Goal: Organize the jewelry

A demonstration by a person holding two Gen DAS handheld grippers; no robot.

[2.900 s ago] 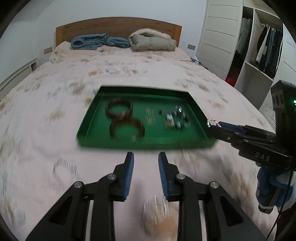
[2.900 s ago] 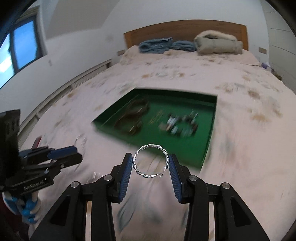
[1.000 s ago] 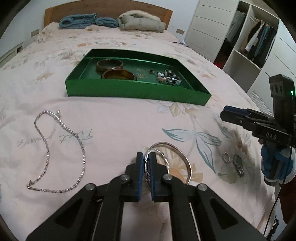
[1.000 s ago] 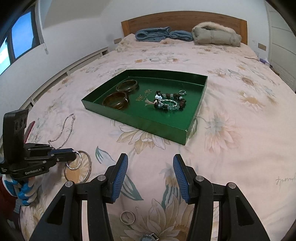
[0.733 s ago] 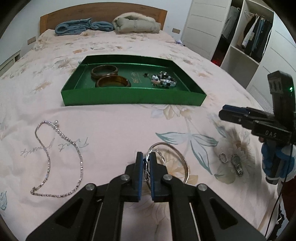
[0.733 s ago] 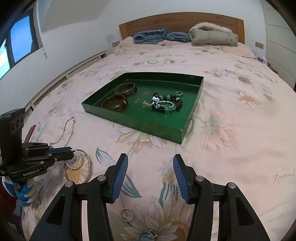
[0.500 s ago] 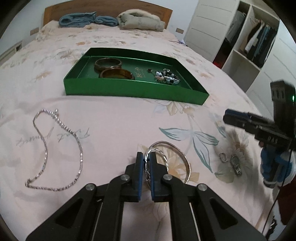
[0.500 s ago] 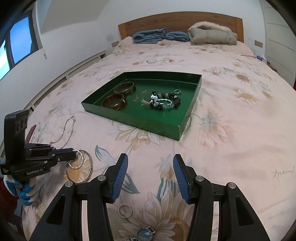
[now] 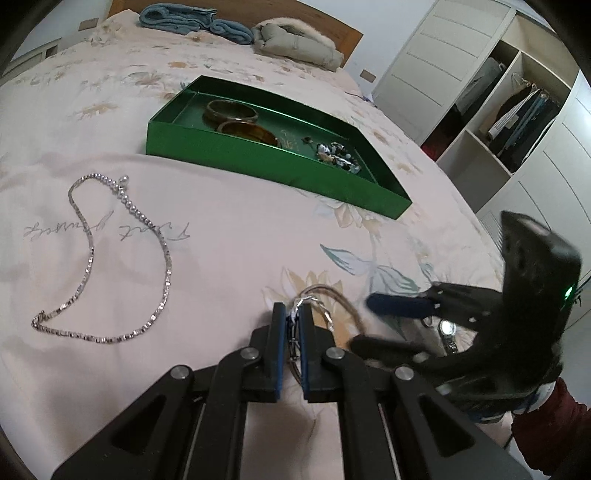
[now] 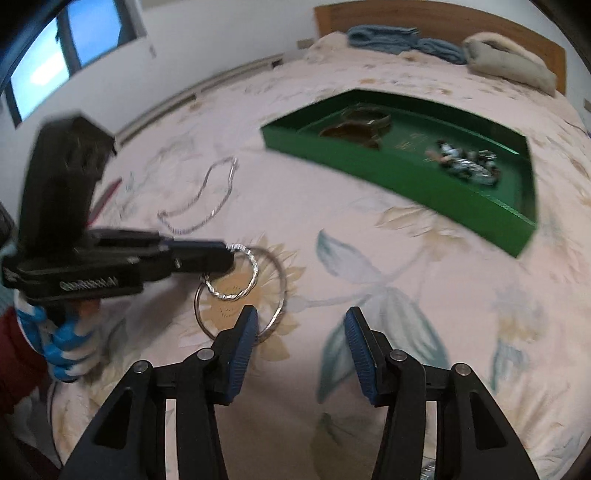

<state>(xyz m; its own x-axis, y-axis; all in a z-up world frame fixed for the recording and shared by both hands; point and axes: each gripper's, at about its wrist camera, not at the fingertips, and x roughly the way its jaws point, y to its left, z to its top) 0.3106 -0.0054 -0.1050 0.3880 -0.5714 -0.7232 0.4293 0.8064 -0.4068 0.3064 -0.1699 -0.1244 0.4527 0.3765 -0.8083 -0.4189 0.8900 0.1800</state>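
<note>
Left wrist view. The left tool [image 9: 291,325] is clamped narrow on a twisted silver bangle [image 9: 325,314], its blue pads pinching the rim at the near edge. A larger plain hoop [image 9: 349,308] lies on the flowered bedspread [image 9: 240,229] just beyond the pads; whether the held bangle touches it cannot be told. To the left on the bedspread, well apart from the tool, a silver chain necklace [image 9: 110,254] lies in an open loop. Farther up the bed sits the green tray [image 9: 258,155], holding two brown bangles [image 9: 240,120] at its left end and a beaded bracelet [image 9: 338,155] toward the right. The right tool [image 9: 380,325], blurred, comes in from the right, its fingers spread, close beside the hoop. A wristwatch [image 9: 448,332] shows between its fingers, on the bedspread. Folded blue towels [image 9: 192,18] and a beige bundle [image 9: 295,42] rest at the headboard.

Right wrist view. The right tool [image 10: 301,343] stands wide, holding nothing, low over the bedspread [image 10: 369,258]. The left tool [image 10: 225,254] reaches in from the left, gripping the twisted silver bangle [image 10: 243,284], which hangs over the plain hoop [image 10: 273,295]. The right tool's left pad sits at the hoop's near rim. The chain necklace [image 10: 207,199] lies beyond; the green tray [image 10: 388,173] with its brown bangles [image 10: 358,127] and beaded bracelet [image 10: 465,164] lies farther right, blurred.
</note>
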